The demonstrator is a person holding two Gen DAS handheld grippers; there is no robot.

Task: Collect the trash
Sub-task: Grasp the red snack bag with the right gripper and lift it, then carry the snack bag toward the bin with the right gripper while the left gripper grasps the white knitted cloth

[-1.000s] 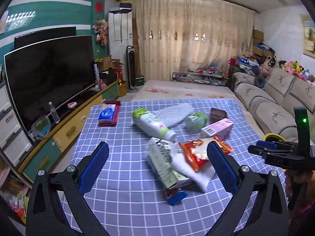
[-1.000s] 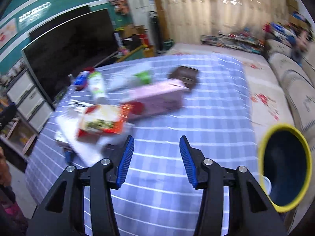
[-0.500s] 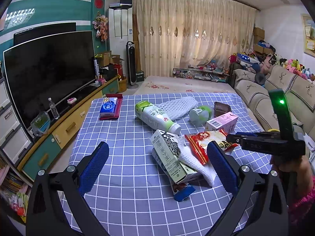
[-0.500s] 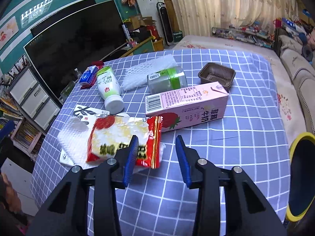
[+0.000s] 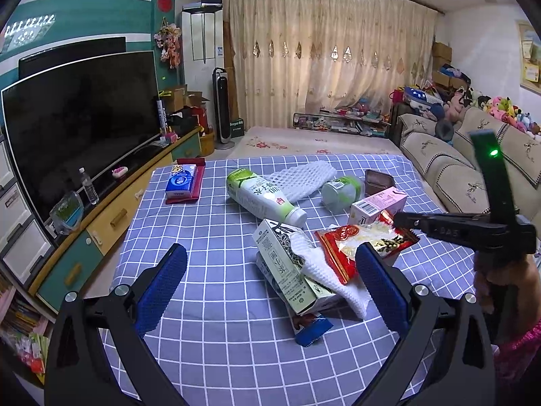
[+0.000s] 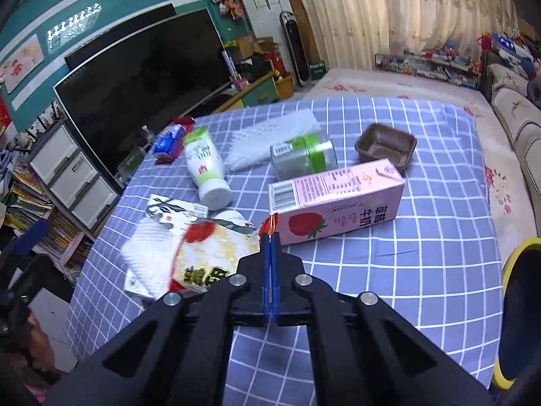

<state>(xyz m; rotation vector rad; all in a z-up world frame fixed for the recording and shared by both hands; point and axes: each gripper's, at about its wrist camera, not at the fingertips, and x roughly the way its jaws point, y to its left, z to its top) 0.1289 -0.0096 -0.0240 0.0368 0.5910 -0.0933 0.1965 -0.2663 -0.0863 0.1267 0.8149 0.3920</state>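
Trash lies on a blue checked tablecloth (image 5: 209, 270). A red snack bag (image 5: 355, 243) (image 6: 209, 253) rests on a white foam sheet (image 5: 321, 270) and a black-and-white carton (image 5: 284, 264). My right gripper (image 6: 270, 237) (image 5: 400, 220) is shut on the bag's red edge. Beside it lies a pink strawberry milk carton (image 6: 338, 199) (image 5: 378, 204). Farther back are a green-white bottle (image 5: 260, 196) (image 6: 206, 169), a green-lidded jar (image 6: 304, 160), a brown tray (image 6: 385, 145) and white foam netting (image 5: 301, 179). My left gripper (image 5: 270, 284) is open and empty above the near table.
A yellow-rimmed dark bin (image 6: 520, 311) stands off the table's right edge. A blue tissue pack (image 5: 182, 181) lies on a red case at the far left corner. A TV (image 5: 74, 125) on a cabinet is left, a sofa (image 5: 466, 169) right.
My right gripper moved forward and left to the snack bag and closed on its edge. The left gripper stayed open and shifted only slightly.
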